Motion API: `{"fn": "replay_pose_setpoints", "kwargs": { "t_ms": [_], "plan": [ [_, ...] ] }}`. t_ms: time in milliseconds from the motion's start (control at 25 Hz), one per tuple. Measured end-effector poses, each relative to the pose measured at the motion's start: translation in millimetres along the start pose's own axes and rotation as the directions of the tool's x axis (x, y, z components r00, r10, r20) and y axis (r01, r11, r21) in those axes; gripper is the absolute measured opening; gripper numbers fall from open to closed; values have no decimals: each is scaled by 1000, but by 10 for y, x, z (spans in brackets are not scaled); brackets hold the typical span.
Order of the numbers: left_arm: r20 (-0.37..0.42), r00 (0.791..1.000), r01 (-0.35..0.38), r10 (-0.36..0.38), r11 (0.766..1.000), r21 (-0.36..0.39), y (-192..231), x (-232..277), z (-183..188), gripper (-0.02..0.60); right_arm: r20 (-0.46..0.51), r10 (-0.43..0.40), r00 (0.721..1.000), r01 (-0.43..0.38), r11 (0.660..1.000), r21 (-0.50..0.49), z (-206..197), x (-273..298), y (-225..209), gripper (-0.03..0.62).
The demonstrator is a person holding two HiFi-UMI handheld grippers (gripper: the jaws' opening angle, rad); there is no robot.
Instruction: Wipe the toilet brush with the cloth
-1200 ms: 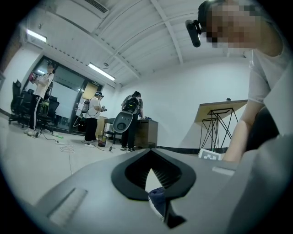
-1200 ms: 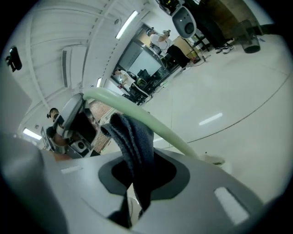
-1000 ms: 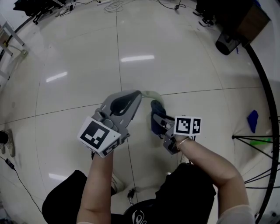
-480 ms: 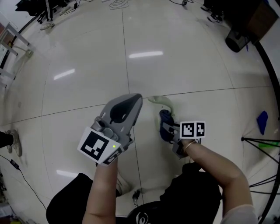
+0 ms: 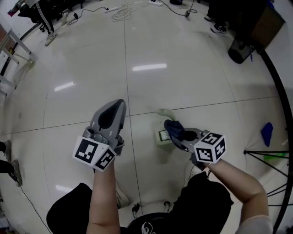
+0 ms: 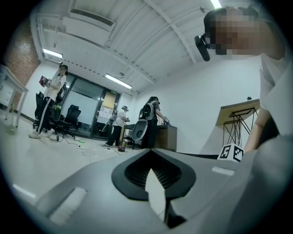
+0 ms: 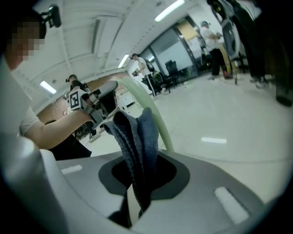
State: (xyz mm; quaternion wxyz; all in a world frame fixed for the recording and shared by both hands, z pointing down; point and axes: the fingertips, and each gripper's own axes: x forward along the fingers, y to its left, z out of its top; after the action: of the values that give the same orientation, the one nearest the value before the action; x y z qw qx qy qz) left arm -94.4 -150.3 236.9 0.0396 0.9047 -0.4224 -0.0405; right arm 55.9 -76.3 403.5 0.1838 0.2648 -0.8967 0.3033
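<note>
Swung clear of the brush since a second ago, the left gripper (image 5: 117,105) now sits well out at 9 o'clock of it, where earlier its tip met the handle. The right gripper (image 5: 178,134) has rolled, so its marker cube shows two faces.

Nearest the camera, the person's two bare forearms reach up from 6 o'clock, one gripper in each hand. The left gripper's jaws are drawn together to a thin slit with nothing caught in it. The right gripper's jaws are clamped on a dark blue cloth (image 5: 173,126), which stands up between them in folds.

Just beyond the cloth is the pale green toilet brush (image 5: 160,135). Its bulkier end lies at 8 o'clock of the cloth and its curved handle at 11 o'clock. In the right gripper view the handle rises close behind the cloth; contact cannot be confirmed.

Beyond, the glossy tiled floor (image 5: 183,68) mirrors ceiling lights. A small blue object (image 5: 265,128) lies at 3 o'clock, a dark bin (image 5: 239,49) at 1 o'clock and loose cables (image 5: 120,8) at 12 o'clock. Several people (image 6: 120,125) stand far off in the left gripper view.
</note>
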Motion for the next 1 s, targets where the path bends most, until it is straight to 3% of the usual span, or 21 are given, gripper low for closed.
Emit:
{"fn": "replay_pose_setpoints", "kwargs": {
  "t_ms": [80,200,360,480,600,760,1000],
  "plan": [
    [35,999,-31,32,999,-13,-18,-1,200,6,87,-46,995,57,990,-132,432,-341,35,63],
    [87,994,-72,73,997,-9,-131,-10,556,6,233,-110,966,170,952,-253,1125,-919,106,64],
    [160,982,-105,103,995,-2,-400,-58,1059,6,418,-191,888,347,875,-338,2070,-1733,375,64],
    [181,976,-117,117,993,-10,-592,-229,1299,6,507,-219,834,432,830,-353,2412,-2092,743,64],
    [197,970,-141,143,990,-25,-726,-410,1412,6,560,-206,803,435,844,-313,2523,-2225,1075,64],
    [170,969,-174,179,984,-47,-891,-558,1295,6,571,-203,795,386,896,-220,2377,-2111,1271,64],
    [83,974,-206,209,978,-40,-992,-624,773,6,506,-342,792,488,852,-188,1651,-1756,784,64]
  ]
}}
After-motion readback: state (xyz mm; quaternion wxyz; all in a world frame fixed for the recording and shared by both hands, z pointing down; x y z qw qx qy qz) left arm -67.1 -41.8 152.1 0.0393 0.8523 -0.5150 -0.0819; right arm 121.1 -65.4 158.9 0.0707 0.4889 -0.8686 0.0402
